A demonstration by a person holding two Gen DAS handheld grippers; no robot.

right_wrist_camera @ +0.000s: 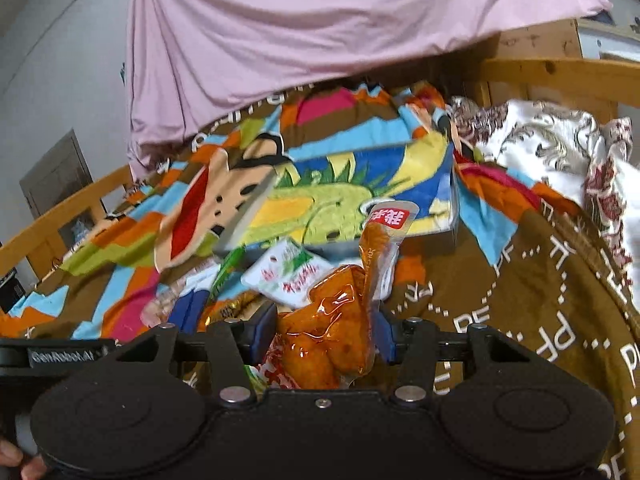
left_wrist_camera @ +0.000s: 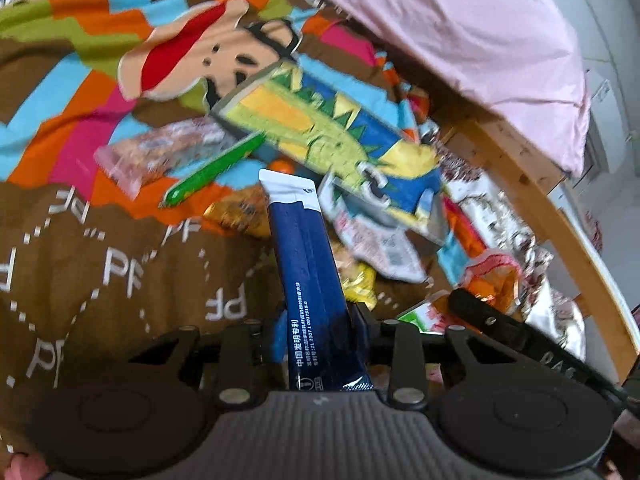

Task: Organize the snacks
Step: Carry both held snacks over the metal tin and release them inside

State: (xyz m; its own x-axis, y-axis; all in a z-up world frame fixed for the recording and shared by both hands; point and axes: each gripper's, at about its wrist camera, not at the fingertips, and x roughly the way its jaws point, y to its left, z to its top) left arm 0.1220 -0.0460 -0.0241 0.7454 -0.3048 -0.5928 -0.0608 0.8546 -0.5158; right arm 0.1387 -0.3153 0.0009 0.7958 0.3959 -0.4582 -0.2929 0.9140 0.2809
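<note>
Patterned bedspread (left_wrist_camera: 80, 240) covers the bed, brown with white letters and bright colour blocks; pink sheet (right_wrist_camera: 320, 28) hangs over its far end. Crocodile-print box (left_wrist_camera: 336, 136), blue, yellow and green, lies tilted on the spread mid-bed; all places below relative to it. Loose snack packets sit along its near edge: clear pink-tinted bag (left_wrist_camera: 160, 156) to its left, green stick pack (left_wrist_camera: 216, 170) touching its near-left edge, white-and-red sachet (right_wrist_camera: 286, 272) just in front. Left gripper (left_wrist_camera: 320, 320) clamped on a dark blue stick pack (left_wrist_camera: 308, 272), held upright in front of the box. Right gripper (right_wrist_camera: 324, 332) clamped on an orange vacuum-packed snack (right_wrist_camera: 332, 320), also in front of the box
</note>
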